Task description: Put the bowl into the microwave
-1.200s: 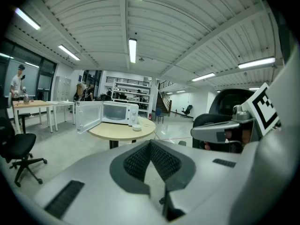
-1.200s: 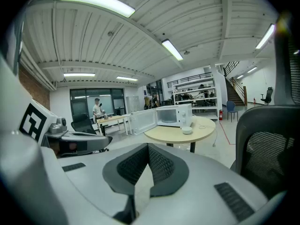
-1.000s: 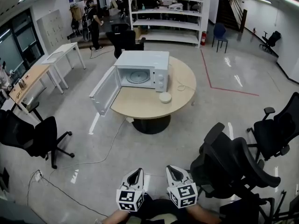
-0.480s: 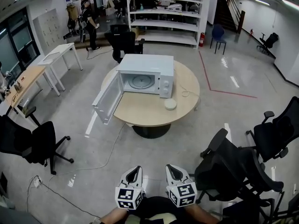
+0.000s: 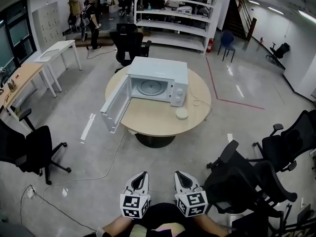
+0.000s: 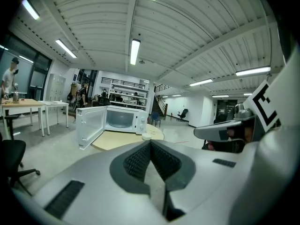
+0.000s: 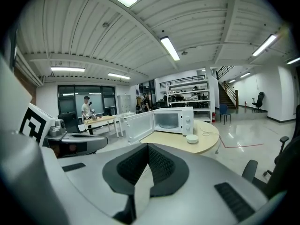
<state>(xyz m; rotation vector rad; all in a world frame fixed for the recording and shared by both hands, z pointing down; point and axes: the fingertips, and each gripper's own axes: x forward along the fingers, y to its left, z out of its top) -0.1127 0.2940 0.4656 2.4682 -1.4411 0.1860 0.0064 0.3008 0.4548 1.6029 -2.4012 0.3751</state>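
The small white round bowl [image 5: 181, 113] is sitting on the round light-wood table [image 5: 150, 116], just in front of the right-hand front corner of the white boxy microwave [image 5: 165, 70] and near the table's right edge; it is lying outside the oven and well apart from both tools. The microwave is standing on the far half of the table with its white door [image 5: 114, 104] hanging open to the left, out past the table edge; the round glass turntable [image 5: 147, 87] is showing inside the cavity; a thin white cord [image 5: 197, 101] is trailing across the tabletop to the right of the oven.

The left gripper [image 5: 142, 176] and the right gripper [image 5: 178, 175] are hovering side by side at the bottom of the head view, well apart from the table, tips pointing towards it; each gripper view is showing its ribbed dark jaws pressed together with nothing between them, and the open microwave and the bowl are appearing far beyond the tips.

Black wheeled office chairs [image 5: 247, 181] are crowding the grey floor to the right of the grippers; another black office chair [image 5: 27, 147] is standing at the left; a tall white shelving unit [image 5: 173, 14] is rising beyond the table.
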